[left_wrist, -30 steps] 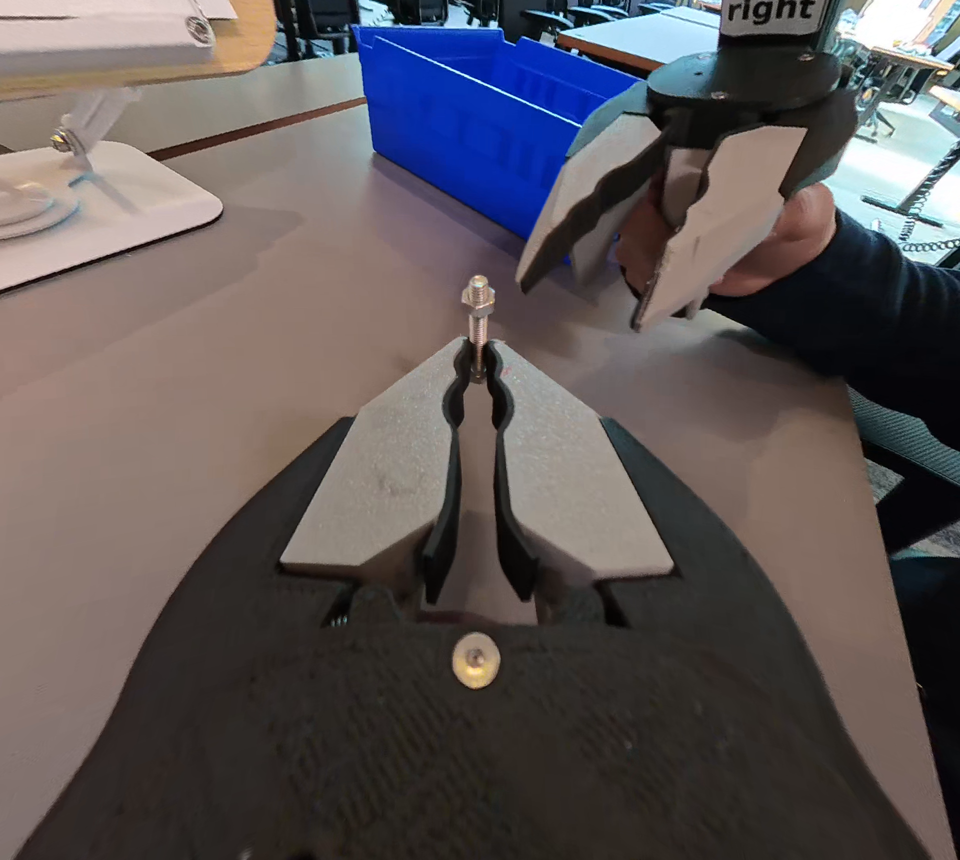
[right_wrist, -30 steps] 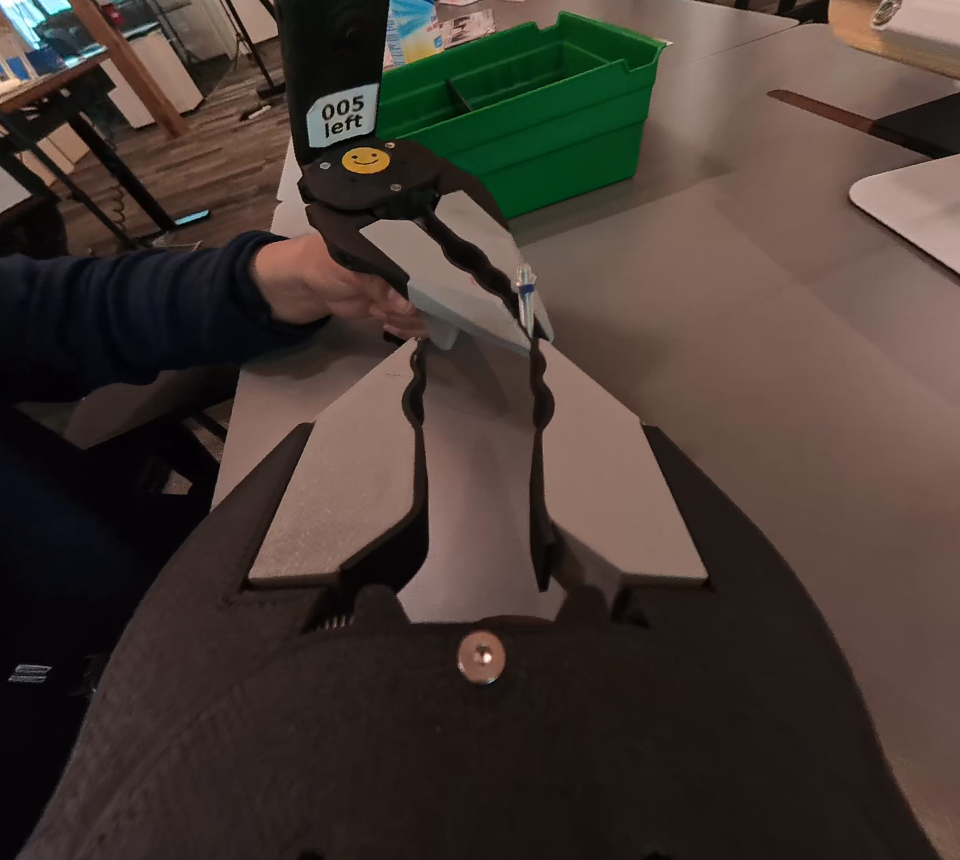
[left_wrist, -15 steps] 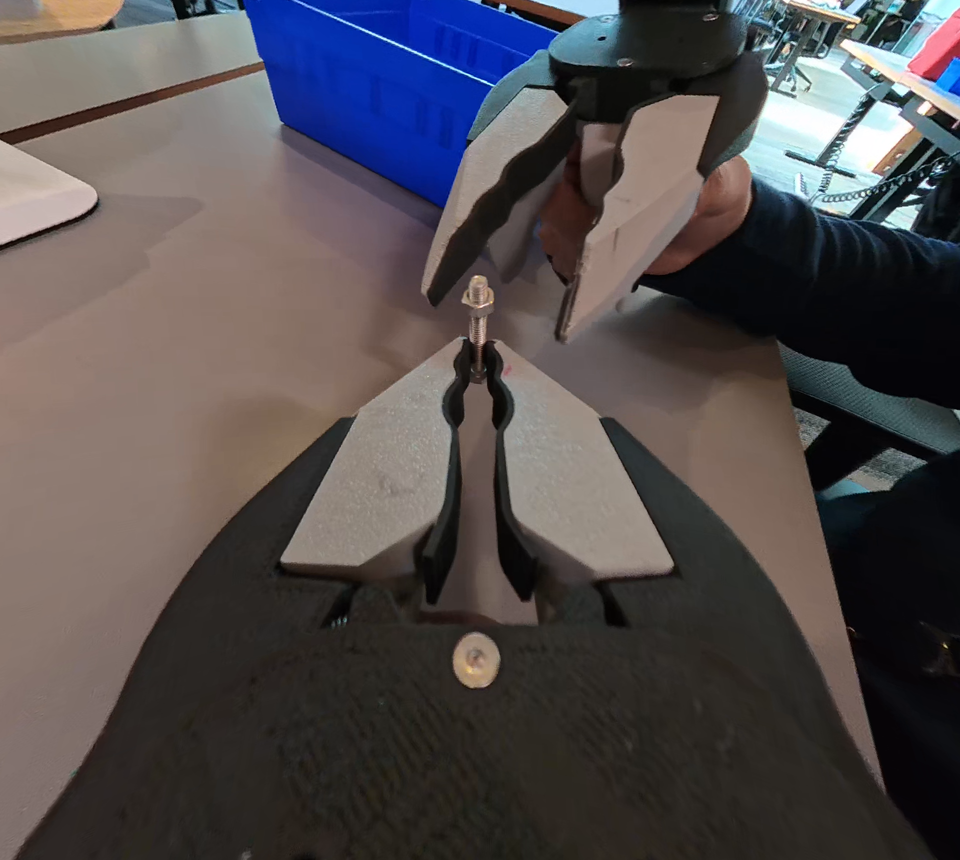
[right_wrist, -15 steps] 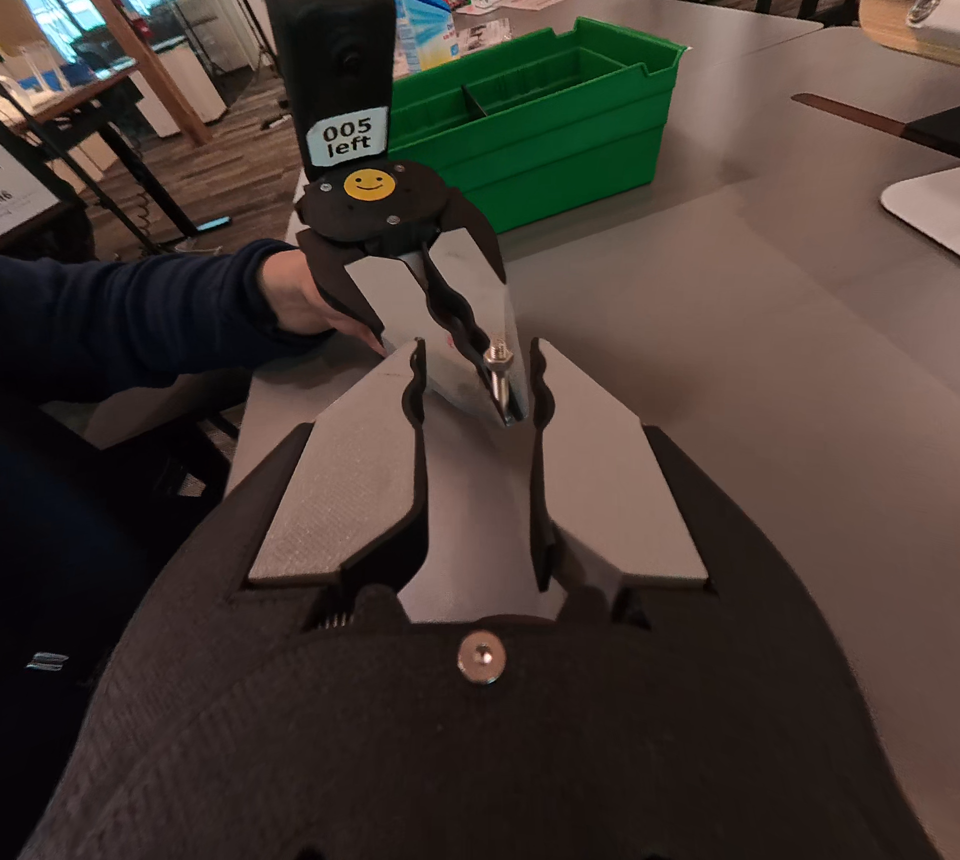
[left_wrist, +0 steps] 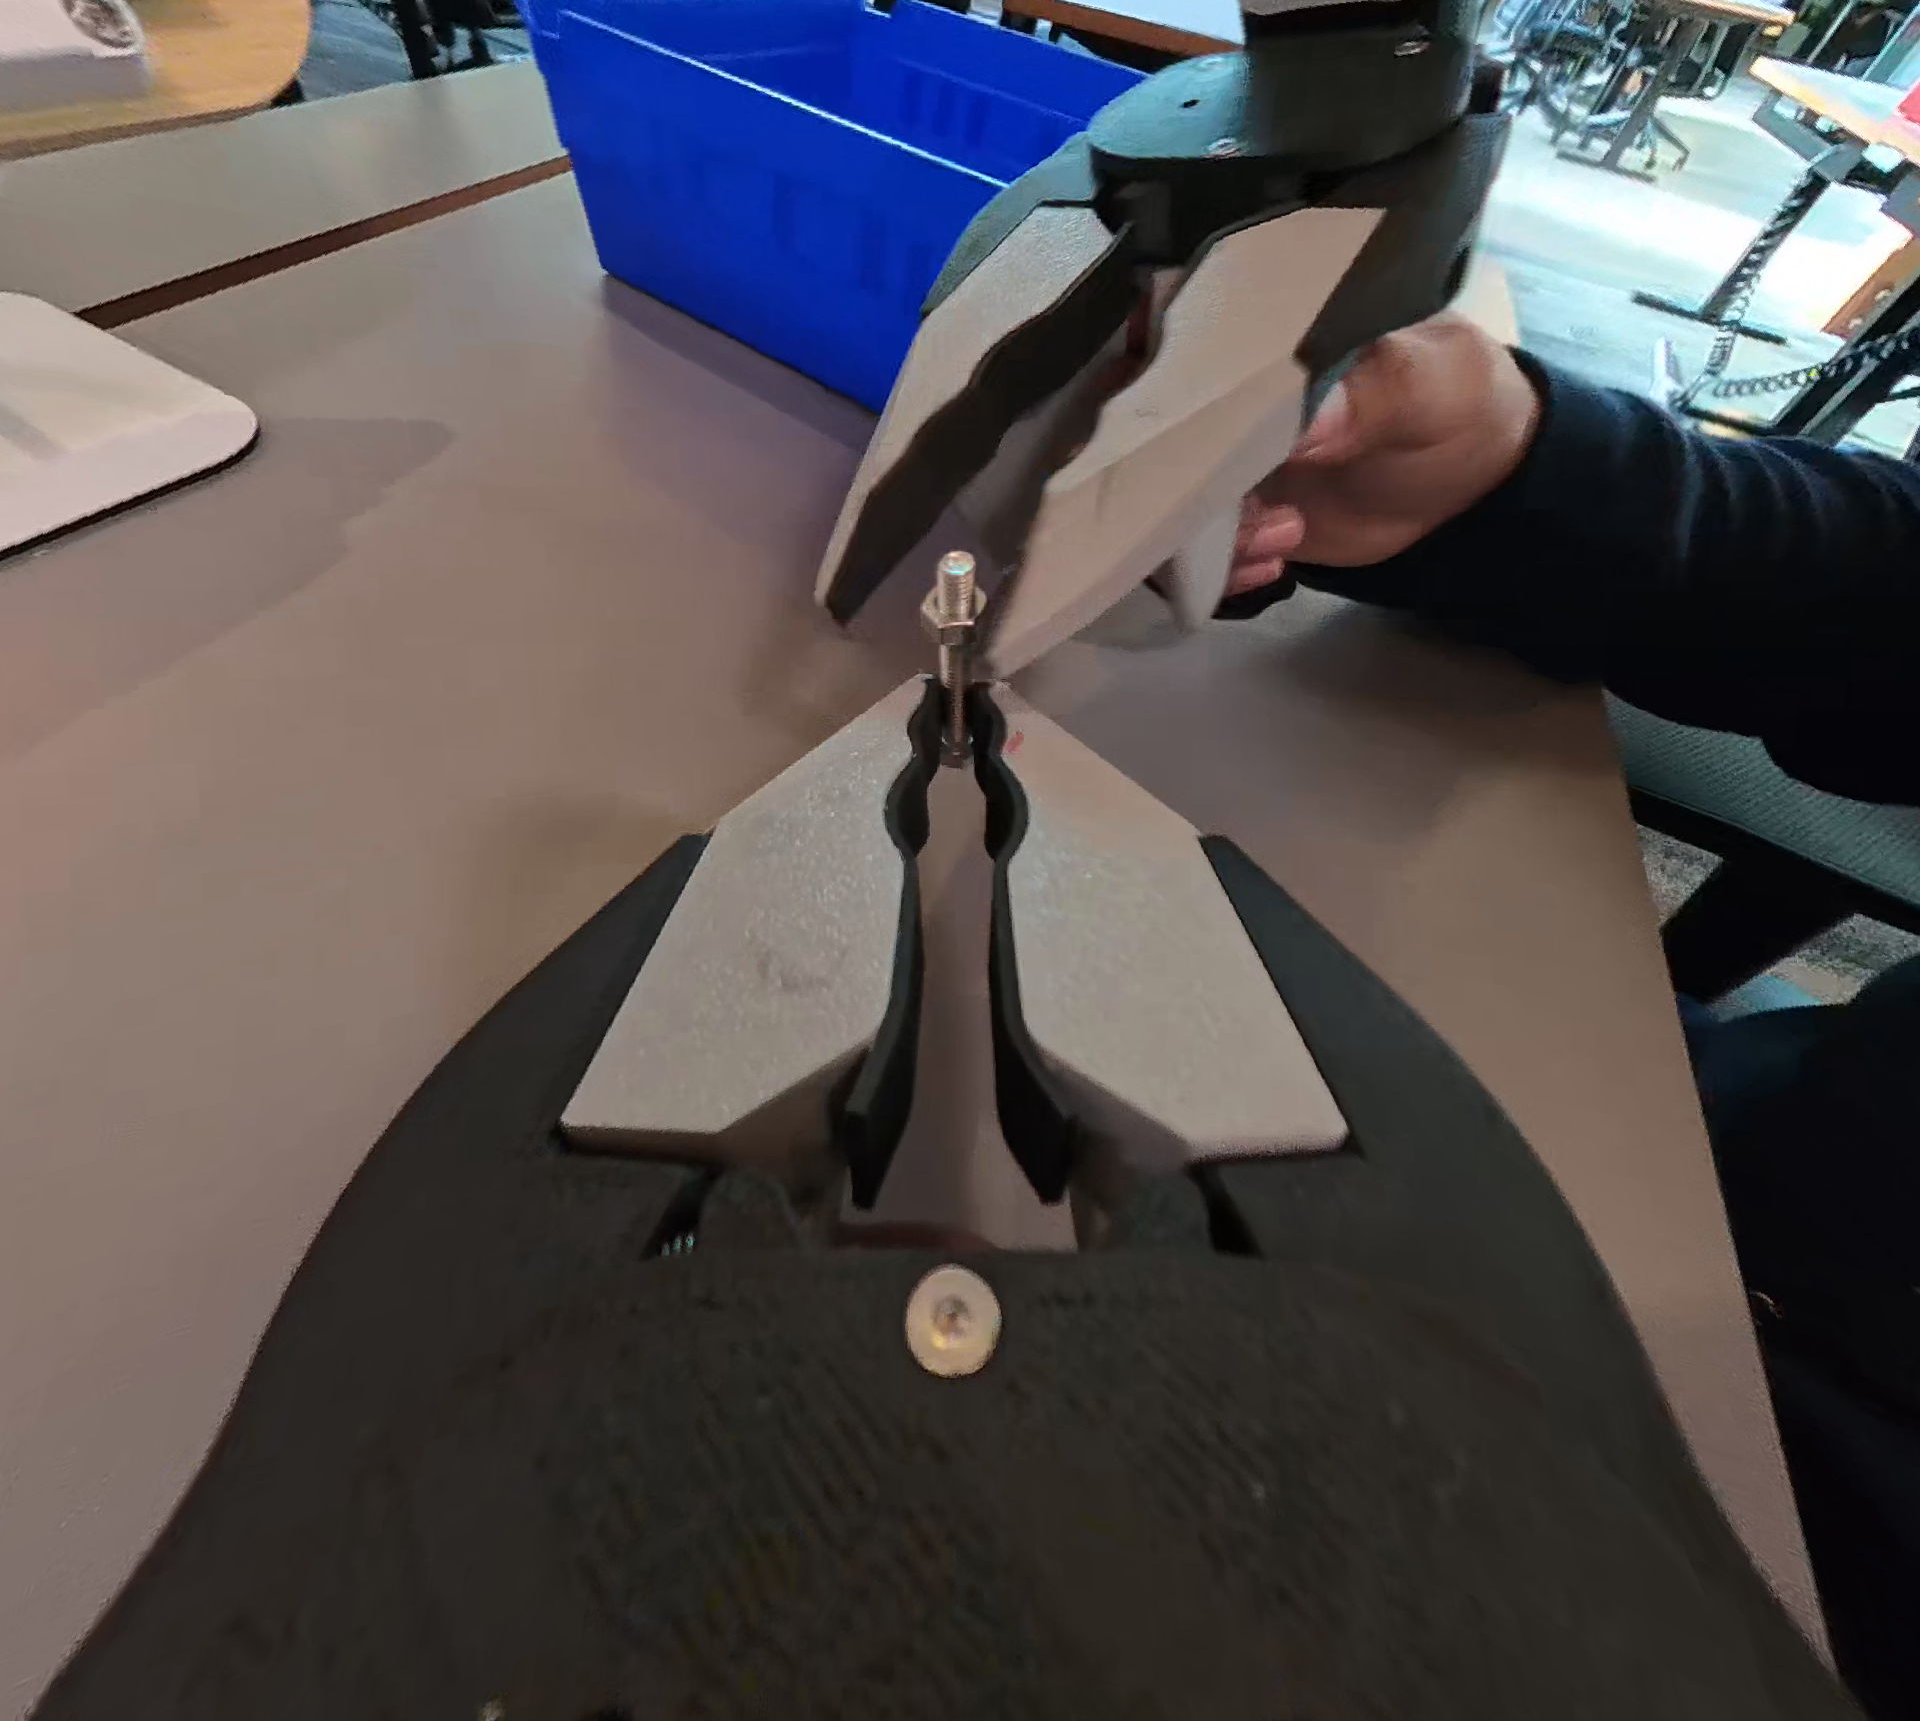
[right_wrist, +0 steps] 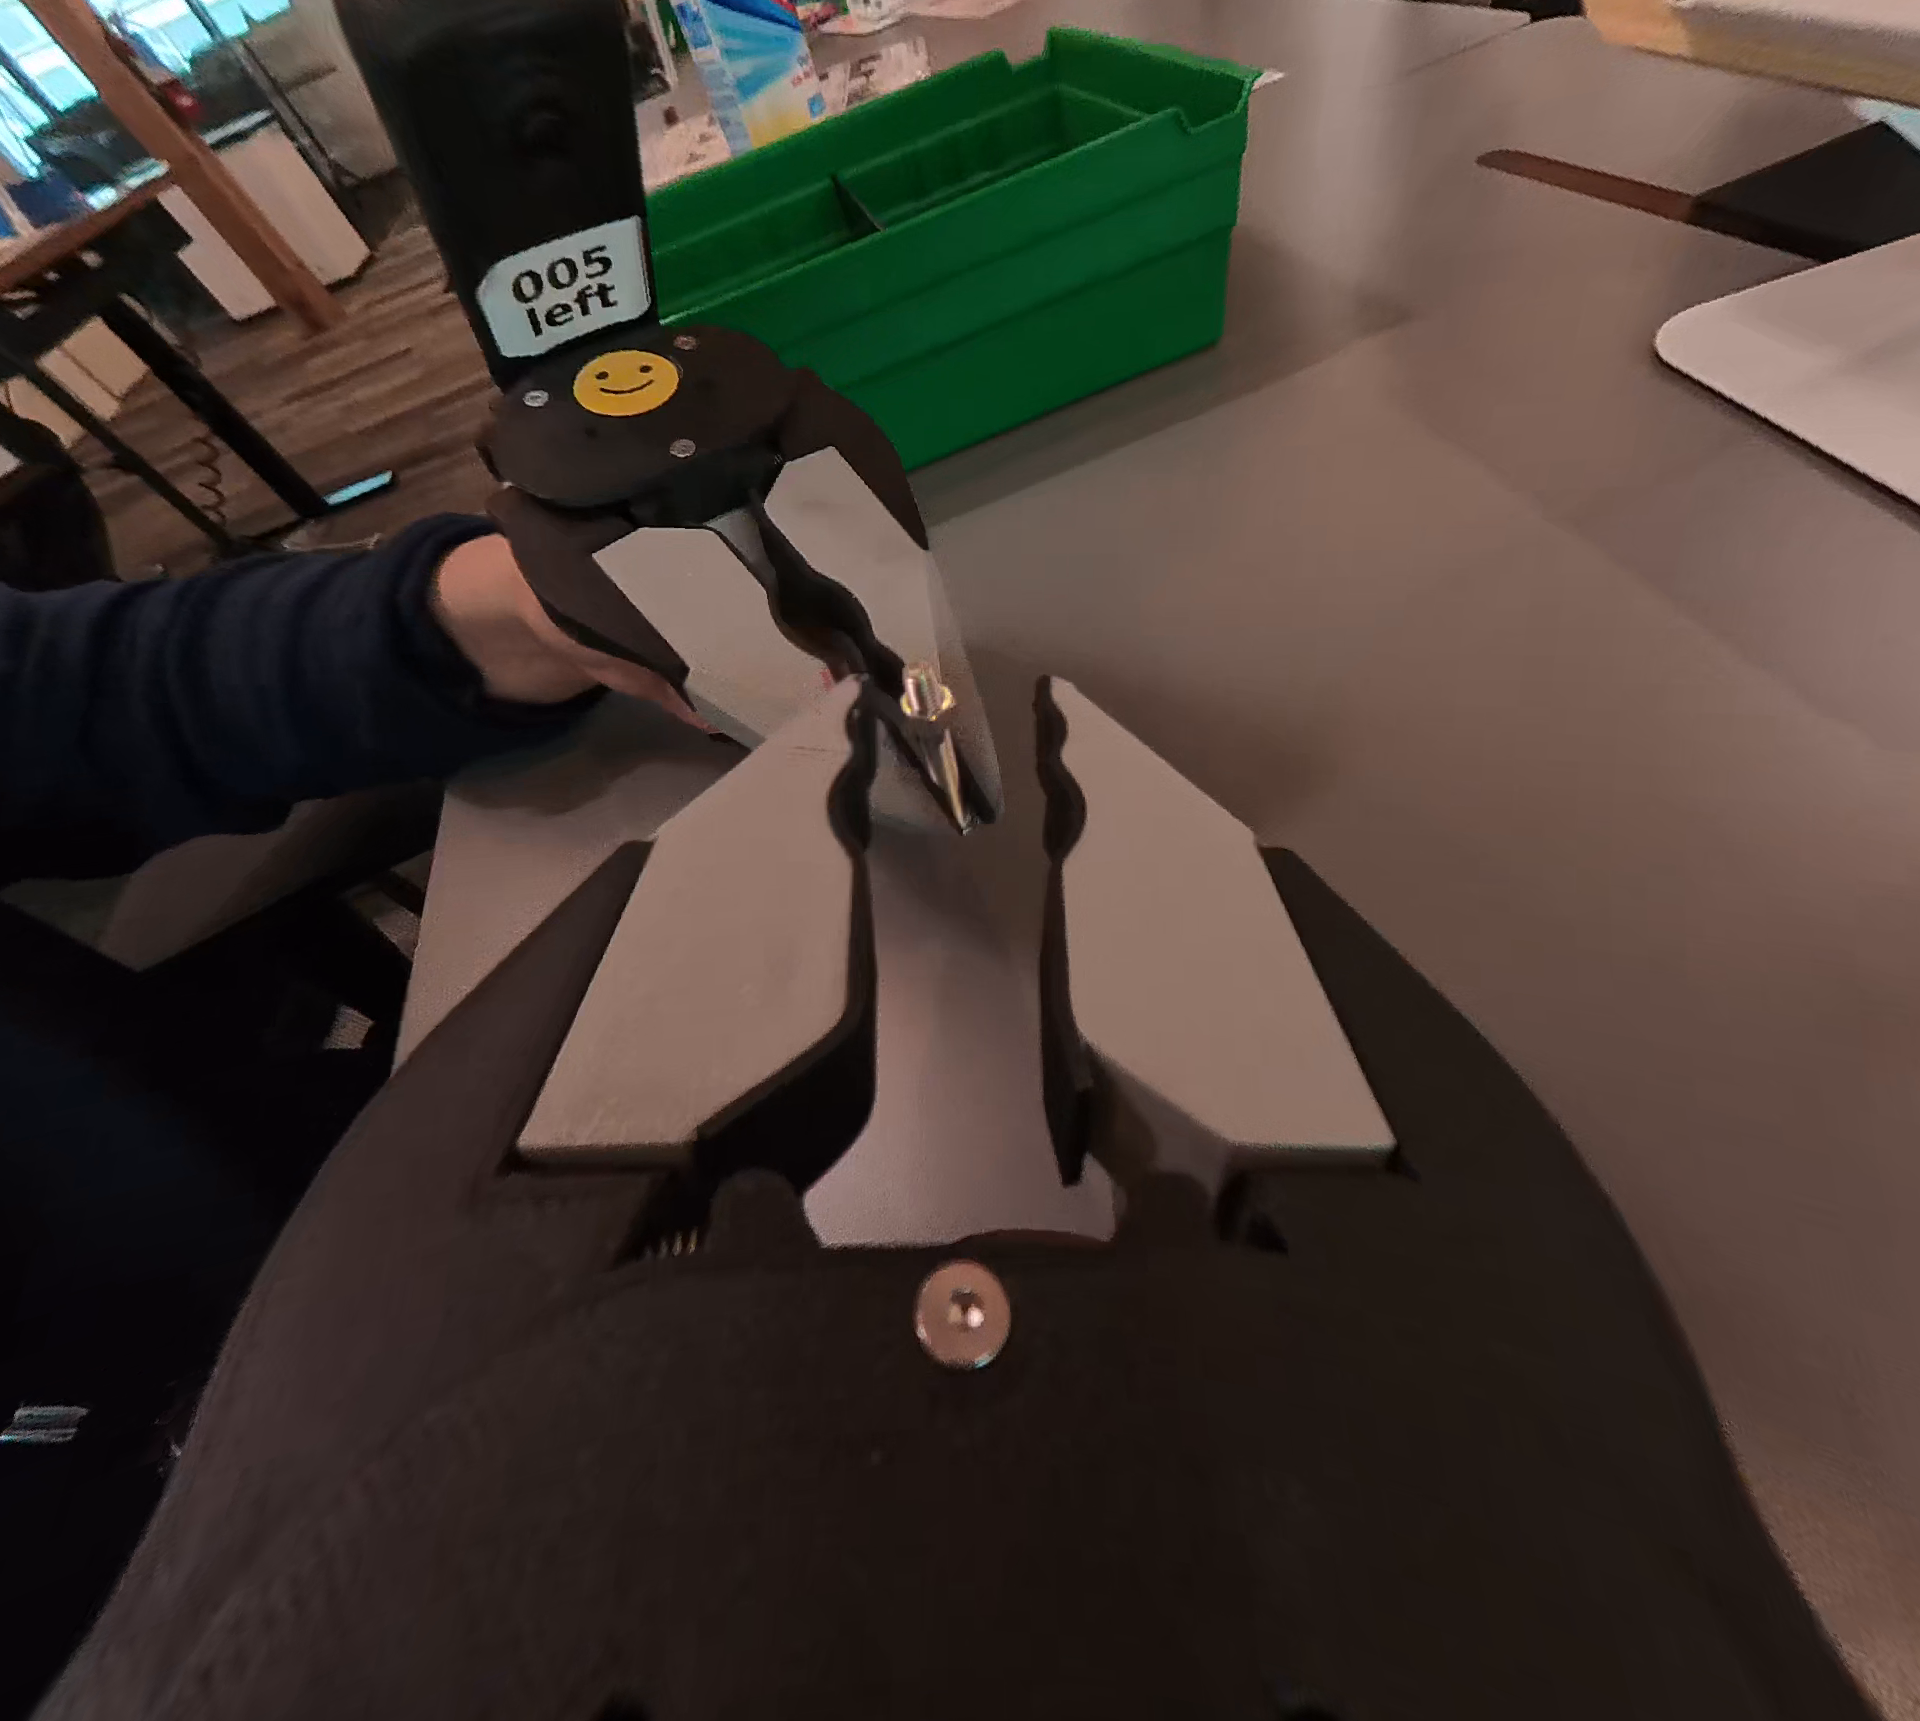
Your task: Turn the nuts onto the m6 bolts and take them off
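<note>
Silver bolt (left_wrist: 953, 663) and nut (left_wrist: 956, 606); grey table (left_wrist: 416, 632); blue bin (left_wrist: 790, 185); green bin (right_wrist: 966, 269); black-and-grey grippers, unpatterned

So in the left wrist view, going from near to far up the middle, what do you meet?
Left gripper shut on the bolt → nut near the bolt's top → open right gripper → blue bin → office chairs at the back.
</note>
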{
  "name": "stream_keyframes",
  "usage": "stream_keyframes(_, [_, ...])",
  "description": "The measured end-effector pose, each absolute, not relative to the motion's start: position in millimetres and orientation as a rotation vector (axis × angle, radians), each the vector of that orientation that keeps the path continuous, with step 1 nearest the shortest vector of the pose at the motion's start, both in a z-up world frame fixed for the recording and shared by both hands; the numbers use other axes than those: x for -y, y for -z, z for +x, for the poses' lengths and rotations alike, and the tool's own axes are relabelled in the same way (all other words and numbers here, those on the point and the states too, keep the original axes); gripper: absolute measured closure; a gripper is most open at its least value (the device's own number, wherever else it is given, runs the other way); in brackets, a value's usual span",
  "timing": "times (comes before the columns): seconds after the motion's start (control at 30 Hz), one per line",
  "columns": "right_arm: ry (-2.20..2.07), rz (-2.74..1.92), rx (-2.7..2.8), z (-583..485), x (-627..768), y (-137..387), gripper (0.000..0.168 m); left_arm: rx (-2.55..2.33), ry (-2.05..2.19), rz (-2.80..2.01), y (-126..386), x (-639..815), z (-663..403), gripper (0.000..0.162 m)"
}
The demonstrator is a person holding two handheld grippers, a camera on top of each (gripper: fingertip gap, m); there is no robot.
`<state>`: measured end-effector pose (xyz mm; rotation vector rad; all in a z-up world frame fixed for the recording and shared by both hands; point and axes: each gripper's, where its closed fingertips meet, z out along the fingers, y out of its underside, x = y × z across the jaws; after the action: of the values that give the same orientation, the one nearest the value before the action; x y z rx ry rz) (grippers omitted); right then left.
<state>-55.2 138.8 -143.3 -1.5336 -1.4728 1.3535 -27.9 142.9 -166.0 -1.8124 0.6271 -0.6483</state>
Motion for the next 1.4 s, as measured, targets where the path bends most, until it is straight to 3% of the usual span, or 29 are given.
stream_keyframes(0.07, [-1.358, -1.524, 1.508, -57, -132, 147, 0.159, -0.64, 0.632, -1.822, 168, -143, -25, 0.158])
stream_keyframes(0.23, [-1.249, -1.519, 1.478, -58, -140, 147, 0.161, -0.602, 0.651, -1.812, 167, -145, -27, 0.155])
stream_keyframes(0.37, [-1.112, -1.505, 1.385, -49, -159, 137, 0.16, -0.564, 0.642, -1.793, 161, -148, -31, 0.122])
stream_keyframes(0.47, [-1.117, -1.451, 1.309, -35, -157, 109, 0.161, -0.531, 0.615, -1.779, 159, -151, -38, 0.111])
stream_keyframes(0.6, [-0.959, -1.351, 1.146, 17, -168, 42, 0.161, -0.522, 0.619, -1.791, 161, -152, -40, 0.114])
stream_keyframes(0.73, [-0.6, -1.466, 0.924, 95, -245, 17, 0.161, -0.548, 0.581, -1.83, 169, -153, -38, 0.118])
stream_keyframes(0.9, [-0.305, -1.839, 0.843, 161, -341, 93, 0.16, -0.559, 0.549, -1.828, 170, -153, -39, 0.121])
stream_keyframes(0.97, [-0.276, -1.919, 0.848, 166, -352, 118, 0.15, -0.549, 0.555, -1.83, 170, -154, -40, 0.122])
stream_keyframes(1.27, [-0.629, -1.698, 1.147, 48, -261, 73, 0.137, -0.552, 0.574, -1.835, 170, -153, -40, 0.123])
stream_keyframes(1.4, [-0.828, -1.634, 1.382, -26, -191, 103, 0.126, -0.573, 0.565, -1.839, 172, -152, -38, 0.122])
